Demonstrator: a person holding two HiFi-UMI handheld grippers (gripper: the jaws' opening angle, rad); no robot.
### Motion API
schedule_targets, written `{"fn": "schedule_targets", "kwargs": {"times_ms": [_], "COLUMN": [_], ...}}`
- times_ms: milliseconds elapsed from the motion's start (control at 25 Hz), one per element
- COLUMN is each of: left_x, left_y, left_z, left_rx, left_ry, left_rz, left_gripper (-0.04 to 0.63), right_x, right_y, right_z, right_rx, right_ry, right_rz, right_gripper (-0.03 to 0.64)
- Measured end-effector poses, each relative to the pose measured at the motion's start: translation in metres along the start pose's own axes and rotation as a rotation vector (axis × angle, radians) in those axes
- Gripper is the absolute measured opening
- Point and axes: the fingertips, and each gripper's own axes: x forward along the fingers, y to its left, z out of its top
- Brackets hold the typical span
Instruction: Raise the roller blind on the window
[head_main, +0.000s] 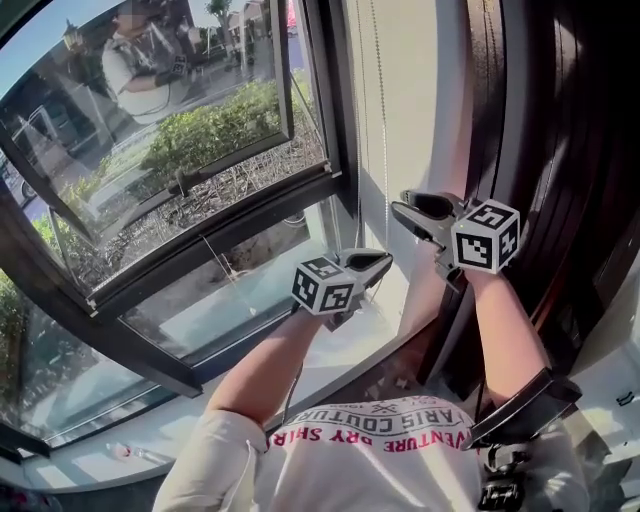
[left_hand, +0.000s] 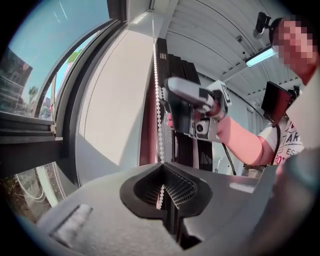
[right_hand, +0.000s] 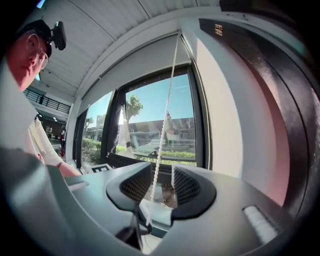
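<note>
A white bead chain (head_main: 385, 150) hangs down the pale wall strip beside the window (head_main: 150, 150). My left gripper (head_main: 375, 262) is the lower one, shut on the bead chain (left_hand: 160, 115), which runs straight into its closed jaws (left_hand: 161, 187). My right gripper (head_main: 403, 208) is higher on the same chain and shows in the left gripper view (left_hand: 170, 102). Its jaws stand open (right_hand: 161, 187) with the chain (right_hand: 167, 115) hanging loose between the pads. A pale band across the window's top (right_hand: 145, 65) looks like the blind.
A tilted window sash (head_main: 250, 140) leans out over shrubs. The white sill (head_main: 330, 365) lies below both hands. Dark folded panels (head_main: 560, 150) stand close on the right, behind my right forearm. The glass reflects a person.
</note>
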Motion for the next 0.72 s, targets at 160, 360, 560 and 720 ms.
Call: {"fn": "schedule_targets", "kwargs": {"times_ms": [160, 360, 560, 720], "left_x": [0.003, 0.006, 0.009, 0.014], "left_y": [-0.008, -0.013, -0.009, -0.010], "left_z": [0.002, -0.002, -0.004, -0.004], "left_rx": [0.012, 0.016, 0.015, 0.030], "left_ry": [0.007, 0.016, 0.030, 0.029], "left_rz": [-0.011, -0.019, -0.015, -0.012], "left_gripper": [0.006, 0.006, 0.006, 0.006], "right_x": [0.015, 0.021, 0.016, 0.014], "right_y": [0.012, 0.009, 0.000, -0.002], "right_z": [0.027, 0.021, 0.022, 0.021], "right_rx": [-0.040, -0.030, 0.020, 0.003], "right_ry": [-0.011, -0.009, -0.044, -0.051], "right_rz": [0.032, 0.002, 0.008, -0.009], "right_gripper": [0.086, 0.018, 0.008, 0.008]}}
